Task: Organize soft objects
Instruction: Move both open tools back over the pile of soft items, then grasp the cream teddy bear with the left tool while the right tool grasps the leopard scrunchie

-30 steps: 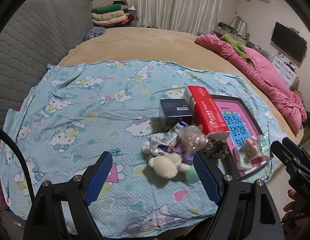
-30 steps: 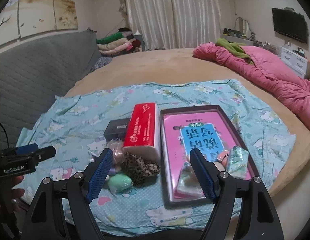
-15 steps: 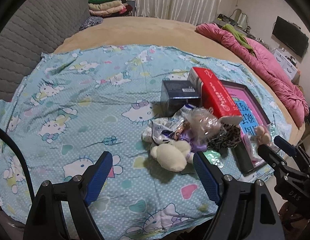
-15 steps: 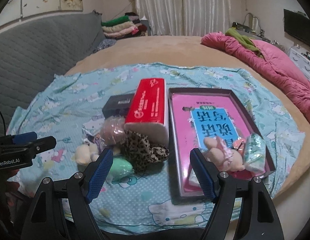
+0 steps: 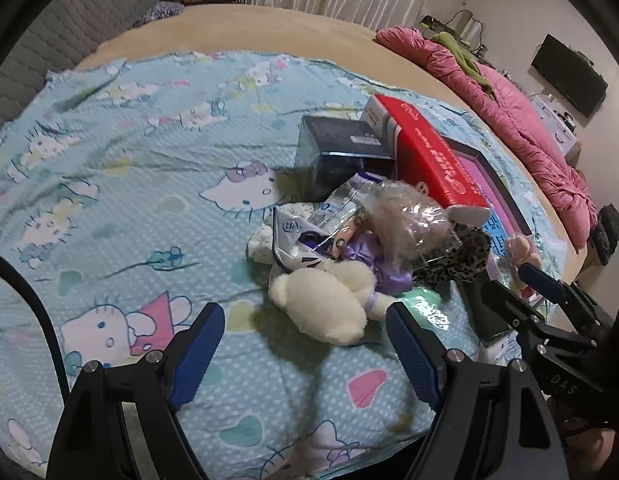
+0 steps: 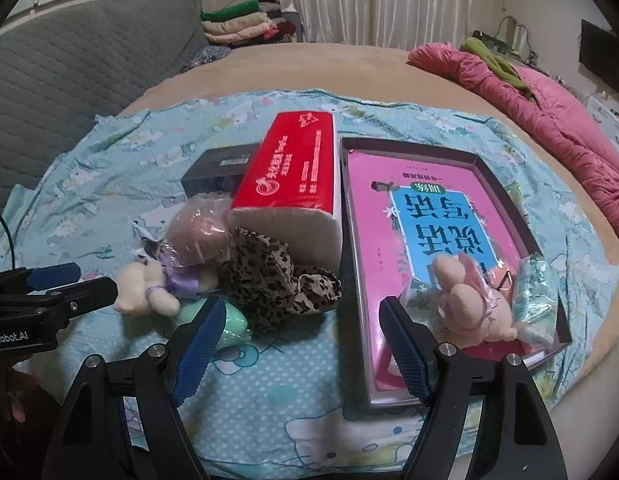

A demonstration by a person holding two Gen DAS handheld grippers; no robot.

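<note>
Both tongs spread wide, nothing between the blue pads; left tongs (image 5: 305,344) and right tongs (image 6: 299,346) both hover above the near edge of the pale blue cat-print cloth (image 5: 121,184) spread on the bed.

Handling, judged from looks only:
- Cream plush bear (image 5: 329,304): light, squashy, not slippery. Best taken across the round body, which faces the left tongs; thin limbs would likely slip out.
- Crinkly clear plastic bag with a doll in lilac (image 5: 393,224): film probably slick and noisy; pinch a gathered fold or the bulk of it, not a flat face.
- Leopard-print fabric piece (image 6: 281,280): limp, will drape and trail; grab at the bunched middle.
- Mint-green soft lump (image 6: 233,320), in shiny wrap, partly hidden behind the right tongs' left finger; cannot tell what it is.

Where things lie: the bear, bagged doll, leopard fabric and mint lump form one touching pile on the cloth, just in front of the red tissue pack (image 6: 297,168) and the dark rectangular box (image 6: 221,168). To the right of the tissue pack sits a shallow dark-rimmed tray with a pink printed liner (image 6: 505,200). In its near end rest a pink plush toy in clear wrap (image 6: 469,300) and a small teal wrapped packet (image 6: 537,296), side by side and touching.

Judgement: sorting partly done; the pile looks still to go.
</note>
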